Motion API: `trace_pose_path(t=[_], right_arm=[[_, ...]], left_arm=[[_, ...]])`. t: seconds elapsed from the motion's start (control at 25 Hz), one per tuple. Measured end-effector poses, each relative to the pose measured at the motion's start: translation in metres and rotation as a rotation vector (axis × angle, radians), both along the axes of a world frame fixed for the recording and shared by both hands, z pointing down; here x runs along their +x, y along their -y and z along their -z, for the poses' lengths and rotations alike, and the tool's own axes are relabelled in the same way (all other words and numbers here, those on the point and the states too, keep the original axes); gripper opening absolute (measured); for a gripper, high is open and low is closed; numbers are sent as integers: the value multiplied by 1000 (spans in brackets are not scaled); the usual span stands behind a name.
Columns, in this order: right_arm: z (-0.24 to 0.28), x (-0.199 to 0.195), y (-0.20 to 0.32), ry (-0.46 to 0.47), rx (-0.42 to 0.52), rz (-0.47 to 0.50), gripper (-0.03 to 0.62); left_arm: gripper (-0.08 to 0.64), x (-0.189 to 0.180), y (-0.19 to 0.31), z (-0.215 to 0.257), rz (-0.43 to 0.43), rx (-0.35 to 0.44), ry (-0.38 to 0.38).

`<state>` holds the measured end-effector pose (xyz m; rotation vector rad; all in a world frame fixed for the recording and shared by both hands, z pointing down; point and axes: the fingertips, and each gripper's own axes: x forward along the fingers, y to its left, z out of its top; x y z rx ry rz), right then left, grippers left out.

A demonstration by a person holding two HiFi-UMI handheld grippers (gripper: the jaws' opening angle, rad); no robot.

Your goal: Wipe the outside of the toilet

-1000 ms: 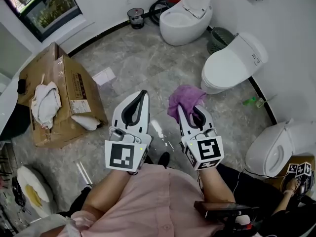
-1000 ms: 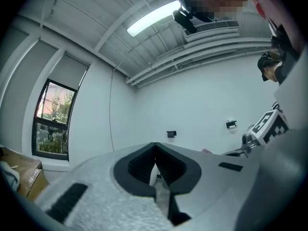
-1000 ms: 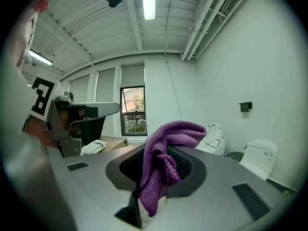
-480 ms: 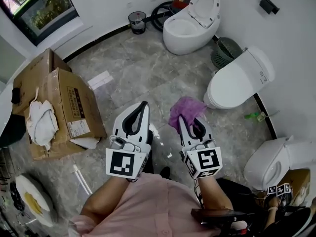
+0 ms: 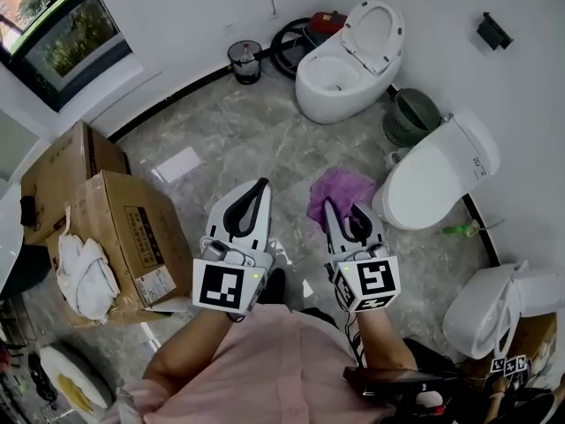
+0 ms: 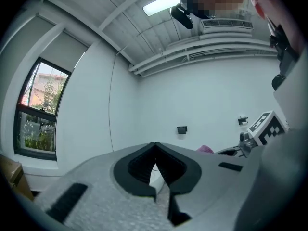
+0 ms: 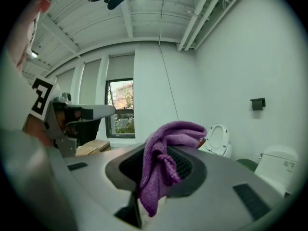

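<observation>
My right gripper [image 5: 339, 205] is shut on a purple cloth [image 5: 339, 191], which bunches over its tips; in the right gripper view the purple cloth [image 7: 166, 158] hangs between the jaws. My left gripper [image 5: 259, 186] is shut and holds nothing, its tips [image 6: 154, 146] meeting in the left gripper view. Both are held above the grey floor. A white toilet with a shut lid [image 5: 434, 177] stands just right of the cloth. A round white toilet with its lid up [image 5: 347, 65] stands further back, and shows small as the open toilet [image 7: 218, 139] in the right gripper view.
Cardboard boxes [image 5: 93, 221] with a white rag [image 5: 86, 276] stand at the left. A third toilet [image 5: 488, 300] is at the lower right. A small bin [image 5: 242, 60], a coiled hose [image 5: 291, 38] and a green basket [image 5: 411, 115] line the wall. A window [image 5: 62, 26] is at top left.
The view has shifted forward: the toilets sit nearer and lower in frame, the boxes slid left and down. Both grippers keep their pose, the cloth still held.
</observation>
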<state>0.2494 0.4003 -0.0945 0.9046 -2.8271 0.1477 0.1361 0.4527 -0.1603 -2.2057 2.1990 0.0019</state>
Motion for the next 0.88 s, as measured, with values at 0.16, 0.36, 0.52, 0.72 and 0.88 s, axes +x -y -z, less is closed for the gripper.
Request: trace_pose_path(t=[0.16, 0.36, 0.52, 0.72, 0.88], right_arm=[[9, -19, 25, 6, 18, -27, 101], [11, -32, 44, 5, 28, -44, 101], [6, -39, 59, 5, 21, -60, 101], [-6, -52, 89, 5, 12, -72, 101], [-16, -65, 128, 6, -1, -83, 101]], left_arm=[[8, -20, 27, 7, -24, 4, -24], [8, -36, 50, 4, -39, 5, -28], [8, -46, 64, -7, -49, -1, -23], [8, -61, 92, -24, -50, -23, -23], [8, -76, 129, -39, -50, -46, -5]])
